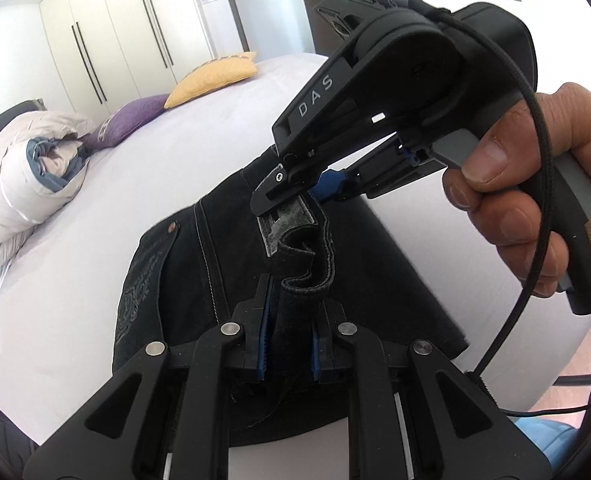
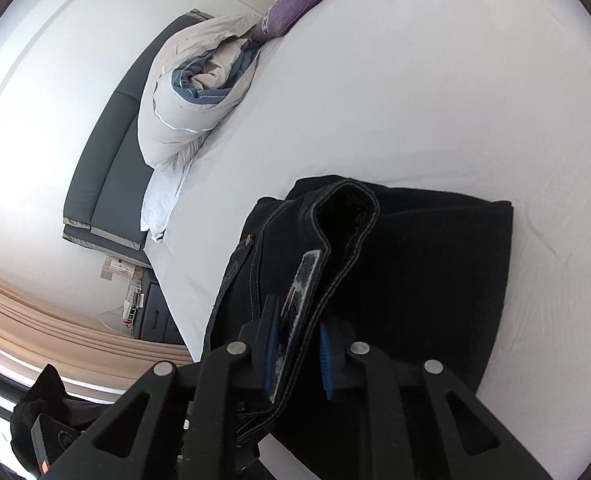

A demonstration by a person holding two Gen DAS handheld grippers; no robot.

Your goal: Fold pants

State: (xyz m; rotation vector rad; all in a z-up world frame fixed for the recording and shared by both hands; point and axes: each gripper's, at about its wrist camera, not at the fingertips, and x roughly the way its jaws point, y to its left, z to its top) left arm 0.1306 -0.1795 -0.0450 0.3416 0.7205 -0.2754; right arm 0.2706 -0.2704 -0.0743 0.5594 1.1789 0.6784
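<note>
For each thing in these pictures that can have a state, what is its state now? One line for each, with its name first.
pants: partly folded on the bed, waistband lifted by both claws
left claw: shut on the waistband
right claw: shut on the waistband beside the patch
duvet: rolled up, lying near the headboard
wardrobe doors: closed
bed: sheet smooth, few creases

Pants (image 1: 199, 264) on the bed (image 1: 143, 176), waistband pinched between both tongs, left tongs (image 1: 289, 344) nearer, right tongs (image 1: 295, 196) beyond. Rolled duvet (image 1: 19, 184) far left; two pillows (image 1: 211, 76), seemingly, behind it toward the wardrobe (image 1: 135, 32).
</note>
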